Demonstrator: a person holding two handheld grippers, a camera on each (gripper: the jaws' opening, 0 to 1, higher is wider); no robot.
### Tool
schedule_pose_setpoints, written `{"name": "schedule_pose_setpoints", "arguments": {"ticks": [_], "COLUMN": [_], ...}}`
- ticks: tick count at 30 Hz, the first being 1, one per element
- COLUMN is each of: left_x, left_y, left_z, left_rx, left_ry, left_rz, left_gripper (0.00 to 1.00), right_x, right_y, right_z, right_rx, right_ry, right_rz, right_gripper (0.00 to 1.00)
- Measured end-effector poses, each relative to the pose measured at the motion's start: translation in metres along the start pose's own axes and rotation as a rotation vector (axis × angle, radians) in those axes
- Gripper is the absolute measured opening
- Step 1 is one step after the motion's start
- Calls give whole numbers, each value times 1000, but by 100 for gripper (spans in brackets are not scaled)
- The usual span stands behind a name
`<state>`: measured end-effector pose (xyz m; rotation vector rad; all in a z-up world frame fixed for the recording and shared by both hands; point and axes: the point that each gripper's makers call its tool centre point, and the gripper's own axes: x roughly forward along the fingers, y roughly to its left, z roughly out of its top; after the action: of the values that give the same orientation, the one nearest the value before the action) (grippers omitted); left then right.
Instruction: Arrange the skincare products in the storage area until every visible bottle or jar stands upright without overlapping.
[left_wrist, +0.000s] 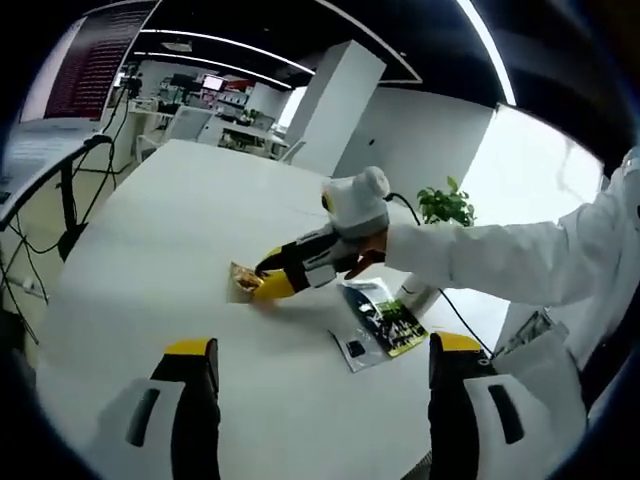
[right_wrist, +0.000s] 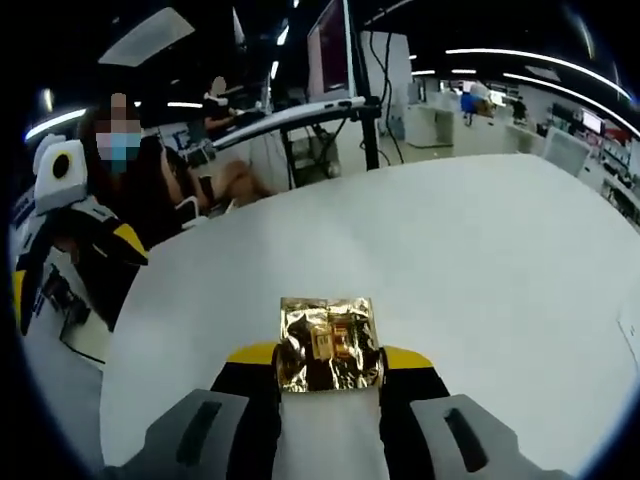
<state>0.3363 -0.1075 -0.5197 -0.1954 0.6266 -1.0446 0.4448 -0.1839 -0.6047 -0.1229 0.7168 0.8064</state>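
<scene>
The right gripper (right_wrist: 328, 362) pinches the gold packet (right_wrist: 329, 343) flat on the table (right_wrist: 500, 260). The left gripper (left_wrist: 315, 365) waits open, well away from the packet.

Open-plan office. Left gripper view: a large white table (left_wrist: 180, 230) occupies the centre; dark ceiling with long linear light strips (left_wrist: 230, 40) across the top; a white structural column (left_wrist: 335, 100) at upper centre; desks and shelving (left_wrist: 215, 110) in the upper-left distance; a potted green plant (left_wrist: 447, 205) at right of centre; cables (left_wrist: 30, 250) trailing along the left edge. Right gripper view: a monitor on a stand (right_wrist: 332, 50) at upper centre behind the table (right_wrist: 480, 260); a seated person (right_wrist: 150, 170) at upper left; further workstations (right_wrist: 500, 110) at upper right under strip lights (right_wrist: 530, 60).
</scene>
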Motion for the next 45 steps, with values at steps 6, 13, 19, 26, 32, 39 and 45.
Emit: {"name": "schedule_pose_setpoints", "arguments": {"ticks": [6, 13, 19, 26, 32, 39, 45], "left_x": [14, 29, 50, 63, 67, 78, 80], "left_y": [17, 29, 39, 49, 57, 58, 62], "left_z": [1, 6, 5, -6, -9, -20, -28], "left_rx": [-30, -87, -131, -173, -203, -222, -231], "left_ry": [21, 16, 54, 111, 127, 167, 196], "left_rz": [6, 13, -15, -15, 4, 21, 23], "left_gripper": [70, 55, 51, 42, 30, 16, 0], "right_x": [-4, -3, 0, 0, -6, -7, -9], "right_y": [11, 23, 29, 41, 57, 64, 64], "right_z": [-7, -12, -16, -20, -25, -25, -26], "right_rx": [22, 35, 48, 75, 55, 31, 33], "right_ry": [-2, -21, -34, -54, -55, -68, -72], "right_rz": [16, 27, 40, 51, 54, 63, 63], "right_gripper": [32, 32, 32, 31, 32, 32, 31]}}
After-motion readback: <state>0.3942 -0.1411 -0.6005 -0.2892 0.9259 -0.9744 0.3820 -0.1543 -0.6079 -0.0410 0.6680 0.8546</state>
